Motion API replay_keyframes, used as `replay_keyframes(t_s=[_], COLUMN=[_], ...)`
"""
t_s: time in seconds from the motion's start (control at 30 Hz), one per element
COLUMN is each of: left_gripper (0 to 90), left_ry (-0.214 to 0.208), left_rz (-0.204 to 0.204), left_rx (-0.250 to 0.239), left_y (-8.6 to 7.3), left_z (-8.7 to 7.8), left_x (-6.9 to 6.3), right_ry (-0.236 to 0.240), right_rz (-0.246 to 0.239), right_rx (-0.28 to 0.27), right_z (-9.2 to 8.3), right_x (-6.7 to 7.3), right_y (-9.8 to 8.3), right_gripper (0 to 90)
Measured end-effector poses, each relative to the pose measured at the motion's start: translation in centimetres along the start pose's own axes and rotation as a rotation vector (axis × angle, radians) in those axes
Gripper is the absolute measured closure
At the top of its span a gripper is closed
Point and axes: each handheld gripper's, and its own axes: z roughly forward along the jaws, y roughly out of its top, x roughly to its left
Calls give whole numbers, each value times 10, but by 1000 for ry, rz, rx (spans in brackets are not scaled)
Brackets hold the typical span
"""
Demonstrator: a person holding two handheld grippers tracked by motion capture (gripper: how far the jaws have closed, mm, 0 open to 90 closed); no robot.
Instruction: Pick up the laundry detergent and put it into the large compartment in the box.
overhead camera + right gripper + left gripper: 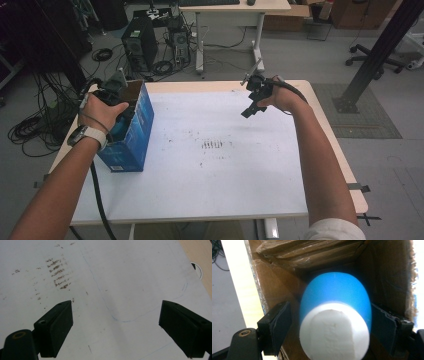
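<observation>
Basically drop-off looking done: left gripper [332, 322] jaws standing clear of blue-white object [335, 322] inside blue box [131, 131], probably released. Right gripper [117, 330] hanging open, empty, over table [215, 165]. Remaining: pulling out.

Box [274, 287]: raw brown cardboard inside, rough torn edges, glossy blue print outside. Cup [335, 297] inside box: smooth matt blue plastic, white matt base. Surface [130, 277] beside box: matt white sheet, scuffed with brown marks; pale wood-look edge. Left gripper [332, 325] pads: matt black rubber.
</observation>
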Motion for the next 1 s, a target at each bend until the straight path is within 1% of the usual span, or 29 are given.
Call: replay_keyframes(t_s=[0.63,0.77,0.83,1.0], left_gripper=[198,190,187,152], left_ry=[17,16,9,-4], left_rz=[11,5,0,-2], left_rx=[-19,-28,-33,-35], left_y=[-4,-4,-5,-6], left_z=[-7,-9,-10,-13], left_x=[-3,-2,-1,-1], right_ry=[-1,-4,-5,-5], right_rz=[2,2,4,4], right_rx=[-11,-12,-14,-15], right_z=[-5,-7,-7,-8], right_x=[4,5,5,6], right_y=[-2,-2,-3,-3], right_gripper=[121,121,121,121])
